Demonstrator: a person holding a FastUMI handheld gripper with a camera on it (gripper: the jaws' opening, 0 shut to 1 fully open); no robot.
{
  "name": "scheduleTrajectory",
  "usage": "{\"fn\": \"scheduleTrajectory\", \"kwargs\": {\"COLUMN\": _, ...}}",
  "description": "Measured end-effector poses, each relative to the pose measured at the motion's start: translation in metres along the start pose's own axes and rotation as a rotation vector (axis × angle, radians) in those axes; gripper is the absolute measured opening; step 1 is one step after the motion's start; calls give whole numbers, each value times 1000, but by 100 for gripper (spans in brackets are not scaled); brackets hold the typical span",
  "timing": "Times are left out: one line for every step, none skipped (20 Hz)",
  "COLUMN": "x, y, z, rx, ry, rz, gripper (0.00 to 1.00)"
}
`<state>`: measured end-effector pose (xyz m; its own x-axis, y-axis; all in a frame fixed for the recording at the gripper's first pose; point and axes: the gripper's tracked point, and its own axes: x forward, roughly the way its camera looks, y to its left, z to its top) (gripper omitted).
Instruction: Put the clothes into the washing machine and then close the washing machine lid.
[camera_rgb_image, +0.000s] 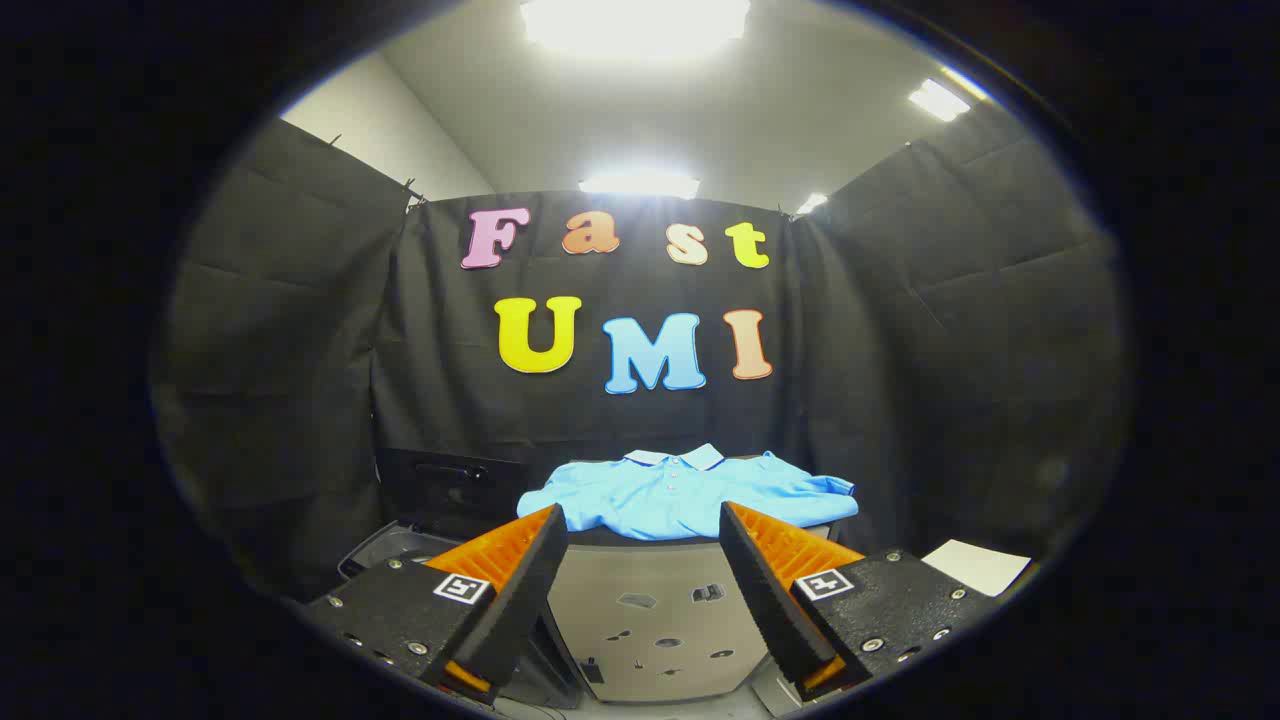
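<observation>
A light blue polo shirt (690, 495) lies spread out on a raised dark surface beyond my fingers, its collar toward the booth's back wall. My gripper (640, 560) is open, with a wide gap between the fingers and nothing held. The shirt is ahead of the fingertips and a little above them, apart from them. Left of the shirt stands a dark upright panel with a handle (455, 490), which looks like the washing machine's raised lid; below it I see a dark rim (385, 550) beside the left finger.
A pale grey panel (650, 620) with small marks fills the space between and below the fingers, under the shirt's surface. A white sheet (975, 565) lies to the right beyond the right finger. Black cloth walls close the booth on three sides.
</observation>
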<state>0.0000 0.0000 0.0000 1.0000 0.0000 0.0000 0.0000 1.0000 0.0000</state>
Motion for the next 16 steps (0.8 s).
{"fn": "scheduleTrajectory", "kwargs": {"x": 1, "y": -1, "z": 1, "rx": -3, "ry": -2, "rz": 0, "gripper": 95}}
{"fn": "scheduleTrajectory", "kwargs": {"x": 2, "y": -1, "z": 1, "rx": -5, "ry": -4, "rz": -1, "gripper": 95}}
{"fn": "scheduleTrajectory", "kwargs": {"x": 1, "y": -1, "z": 2, "rx": -7, "ry": -5, "rz": -1, "gripper": 95}}
{"fn": "scheduleTrajectory", "kwargs": {"x": 1, "y": -1, "z": 2, "rx": -7, "ry": -7, "rz": -2, "gripper": 95}}
{"fn": "scheduleTrajectory", "kwargs": {"x": 1, "y": -2, "z": 4, "rx": -6, "ry": -10, "rz": -2, "gripper": 95}}
{"fn": "scheduleTrajectory", "kwargs": {"x": 1, "y": -3, "z": 4, "rx": -4, "ry": -11, "rz": -5, "gripper": 95}}
{"fn": "scheduleTrajectory", "kwargs": {"x": 1, "y": -4, "z": 3, "rx": -2, "ry": -9, "rz": -7, "gripper": 95}}
{"fn": "scheduleTrajectory", "kwargs": {"x": 1, "y": -4, "z": 2, "rx": 0, "ry": -7, "rz": -8, "gripper": 95}}
{"fn": "scheduleTrajectory", "kwargs": {"x": 0, "y": -5, "z": 3, "rx": -1, "ry": -8, "rz": -10, "gripper": 95}}
{"fn": "scheduleTrajectory", "kwargs": {"x": -1, "y": -4, "z": 3, "rx": -5, "ry": -9, "rz": -11, "gripper": 95}}
{"fn": "scheduleTrajectory", "kwargs": {"x": -2, "y": -5, "z": 5, "rx": -6, "ry": -13, "rz": -12, "gripper": 95}}
{"fn": "scheduleTrajectory", "kwargs": {"x": -2, "y": -5, "z": 4, "rx": -6, "ry": -14, "rz": -12, "gripper": 95}}
{"fn": "scheduleTrajectory", "kwargs": {"x": -3, "y": -4, "z": 5, "rx": -4, "ry": -14, "rz": -11, "gripper": 95}}
{"fn": "scheduleTrajectory", "kwargs": {"x": -4, "y": -4, "z": 5, "rx": -5, "ry": -14, "rz": -13, "gripper": 95}}
{"fn": "scheduleTrajectory", "kwargs": {"x": -5, "y": -4, "z": 6, "rx": -5, "ry": -15, "rz": -13, "gripper": 95}}
{"fn": "scheduleTrajectory", "kwargs": {"x": -6, "y": -4, "z": 7, "rx": -6, "ry": -18, "rz": -14, "gripper": 95}}
